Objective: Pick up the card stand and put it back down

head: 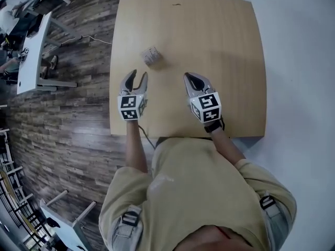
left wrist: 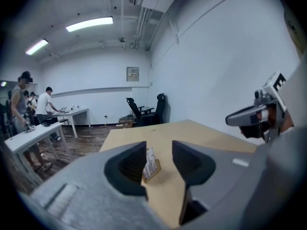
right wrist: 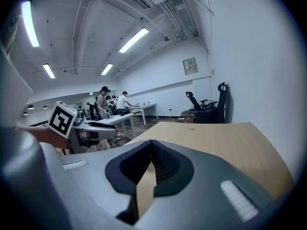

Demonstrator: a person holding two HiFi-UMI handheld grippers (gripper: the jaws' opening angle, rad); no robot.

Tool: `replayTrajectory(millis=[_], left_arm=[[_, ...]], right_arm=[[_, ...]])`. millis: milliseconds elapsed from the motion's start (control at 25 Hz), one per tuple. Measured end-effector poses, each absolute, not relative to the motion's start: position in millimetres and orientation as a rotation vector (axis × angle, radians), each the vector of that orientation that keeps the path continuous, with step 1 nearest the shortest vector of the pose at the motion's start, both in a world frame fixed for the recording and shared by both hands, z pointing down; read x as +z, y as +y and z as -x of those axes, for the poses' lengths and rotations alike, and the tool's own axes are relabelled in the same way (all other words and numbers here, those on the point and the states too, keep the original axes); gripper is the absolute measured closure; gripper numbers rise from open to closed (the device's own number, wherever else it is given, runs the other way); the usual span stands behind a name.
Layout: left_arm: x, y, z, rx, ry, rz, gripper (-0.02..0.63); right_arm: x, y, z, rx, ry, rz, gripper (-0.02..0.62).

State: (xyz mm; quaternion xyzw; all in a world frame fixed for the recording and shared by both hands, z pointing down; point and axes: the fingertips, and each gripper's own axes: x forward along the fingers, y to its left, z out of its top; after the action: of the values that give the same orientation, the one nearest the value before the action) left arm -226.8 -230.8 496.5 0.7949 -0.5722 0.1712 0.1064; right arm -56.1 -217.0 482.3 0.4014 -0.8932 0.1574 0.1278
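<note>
We hold our left tool (head: 137,73) spread, short of the card stand (head: 151,56) on the desk (head: 209,35); our right tool (head: 188,76) is pressed together, empty.

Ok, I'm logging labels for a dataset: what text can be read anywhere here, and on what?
No text is legible.
Card stand: print on its cards too small to read.
Wall plaque: blurred.
Marker cubes: square patterns, no letters.
</note>
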Motion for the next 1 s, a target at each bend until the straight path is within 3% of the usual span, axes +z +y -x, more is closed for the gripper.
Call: replayTrajectory(millis=[360,680,1000], left_arm=[[464,-197,166,0.425,-1.698,-2.370,0.560],[425,-183,150,0.285,-1.807,-2.340,0.602],[408,-161,158,0.197,-1.950,-2.256,0.603]], right_arm=[[453,-206,37,0.387,-2.639,-1.171,0.592],[439,-207,35,0.349,-2.679,-1.137,0.592],[426,-198,54,0.291,-2.741,-1.057,0.592]])
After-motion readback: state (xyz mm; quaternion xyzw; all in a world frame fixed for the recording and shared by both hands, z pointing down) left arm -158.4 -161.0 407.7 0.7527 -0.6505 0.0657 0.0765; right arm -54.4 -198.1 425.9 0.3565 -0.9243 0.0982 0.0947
